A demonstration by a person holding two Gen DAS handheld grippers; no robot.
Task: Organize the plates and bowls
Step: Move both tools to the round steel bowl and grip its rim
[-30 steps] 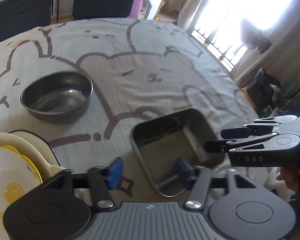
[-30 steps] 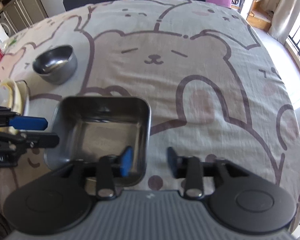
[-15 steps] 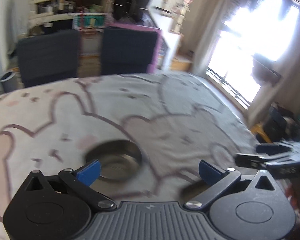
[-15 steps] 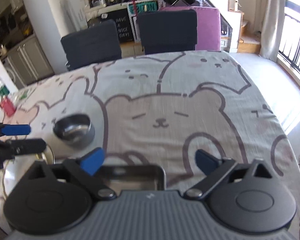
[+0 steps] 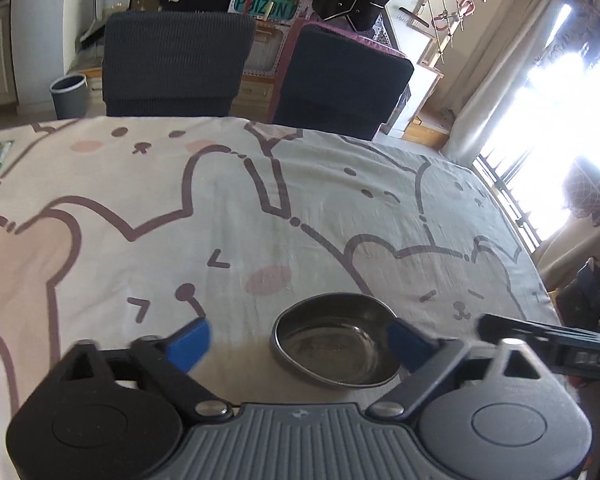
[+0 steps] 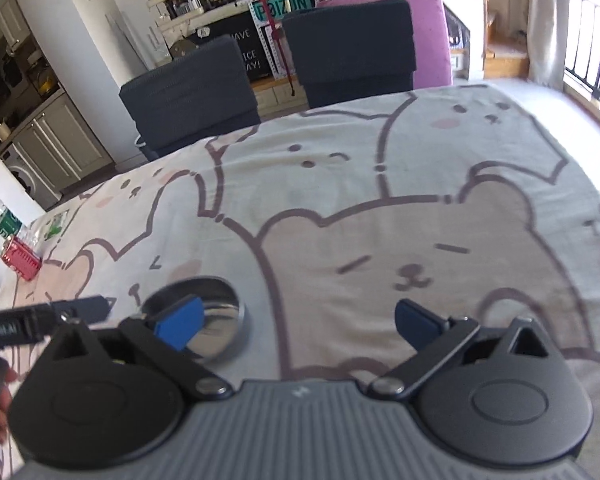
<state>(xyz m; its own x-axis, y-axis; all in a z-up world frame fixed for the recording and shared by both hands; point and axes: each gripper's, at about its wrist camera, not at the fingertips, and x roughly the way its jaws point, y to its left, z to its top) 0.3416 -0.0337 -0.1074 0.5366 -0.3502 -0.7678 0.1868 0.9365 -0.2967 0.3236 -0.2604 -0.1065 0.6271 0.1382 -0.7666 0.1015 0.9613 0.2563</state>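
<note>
Two hand-held grippers, left [image 5: 300,340] and right [image 6: 298,320], jaws just spread wide, nothing between. Round steel bowl [image 5: 334,344] on bear-print worktop [image 5: 260,208], toward five o'clock in the left view. Risk: slick rim slipping from blue pads [image 5: 190,342]; bowl skidding on cloth.

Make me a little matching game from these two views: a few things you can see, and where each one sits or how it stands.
Things:
1. round metal bowl
2. left claw
3. dark chairs
4. red box

Descriptions:
A. behind the table's far edge
B. near the tablecloth's left edge in the right claw's view
C. open, nothing gripped
D. upright on the bear-print cloth, empty

Pairs: 1-D, 2-C, 3-A, 4-B
</note>
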